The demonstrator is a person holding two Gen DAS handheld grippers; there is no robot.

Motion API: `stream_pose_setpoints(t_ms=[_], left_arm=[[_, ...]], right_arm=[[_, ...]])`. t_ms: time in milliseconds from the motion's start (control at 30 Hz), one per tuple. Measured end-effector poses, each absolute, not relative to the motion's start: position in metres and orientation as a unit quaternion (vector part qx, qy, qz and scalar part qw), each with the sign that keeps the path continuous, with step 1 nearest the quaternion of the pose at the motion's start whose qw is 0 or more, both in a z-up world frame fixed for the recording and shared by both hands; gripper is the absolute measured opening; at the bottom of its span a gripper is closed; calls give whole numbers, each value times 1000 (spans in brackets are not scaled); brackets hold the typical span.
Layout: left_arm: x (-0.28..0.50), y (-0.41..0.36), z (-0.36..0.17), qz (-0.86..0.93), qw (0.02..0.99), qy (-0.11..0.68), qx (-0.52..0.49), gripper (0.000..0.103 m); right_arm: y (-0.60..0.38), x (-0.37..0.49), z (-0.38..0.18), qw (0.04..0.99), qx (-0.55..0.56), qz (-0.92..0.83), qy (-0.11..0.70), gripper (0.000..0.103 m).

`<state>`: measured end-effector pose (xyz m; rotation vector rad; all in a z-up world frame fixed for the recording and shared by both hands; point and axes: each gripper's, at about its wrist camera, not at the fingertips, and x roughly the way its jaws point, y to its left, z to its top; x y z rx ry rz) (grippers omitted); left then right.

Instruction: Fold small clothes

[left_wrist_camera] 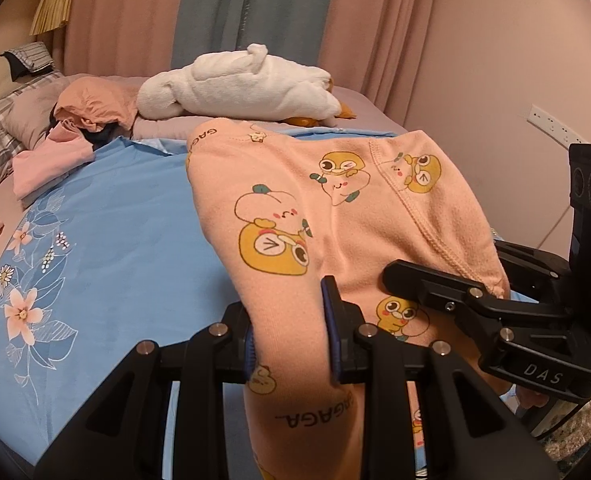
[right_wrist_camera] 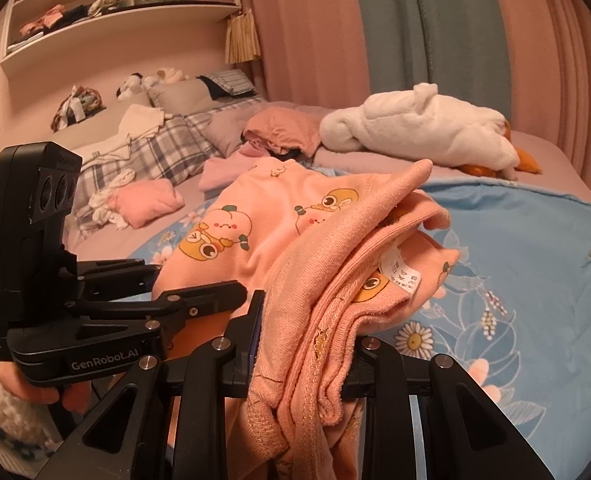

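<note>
A small peach garment (left_wrist_camera: 335,216) printed with yellow cartoon ducks is held up above the blue flowered sheet (left_wrist_camera: 107,240). My left gripper (left_wrist_camera: 291,336) is shut on one edge of it, cloth pinched between the blue pads. My right gripper (right_wrist_camera: 307,344) is shut on the bunched ribbed hem (right_wrist_camera: 319,320) of the same garment (right_wrist_camera: 255,232); a white care label (right_wrist_camera: 401,274) shows inside. Each gripper appears in the other's view: the right one (left_wrist_camera: 447,292) at the garment's right edge, the left one (right_wrist_camera: 199,296) at its left edge.
A white plush duck (left_wrist_camera: 239,88) lies at the far side of the bed. Pink clothes (left_wrist_camera: 51,160) and an orange-pink heap (left_wrist_camera: 95,104) lie at the left, by plaid pillows (right_wrist_camera: 155,152). Curtains (left_wrist_camera: 215,12) hang behind, a wall shelf (right_wrist_camera: 107,4) at the left.
</note>
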<state>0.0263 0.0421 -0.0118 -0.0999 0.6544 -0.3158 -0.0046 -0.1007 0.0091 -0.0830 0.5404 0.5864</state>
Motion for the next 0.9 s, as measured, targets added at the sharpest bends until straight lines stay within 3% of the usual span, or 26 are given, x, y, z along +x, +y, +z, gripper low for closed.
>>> stream_pose_setpoints(t_ms=[900], left_arm=[[103,90,-51,-107,924,362,-62,28]], right_arm=[[-56,61,-18,897,-52,313,307,29]])
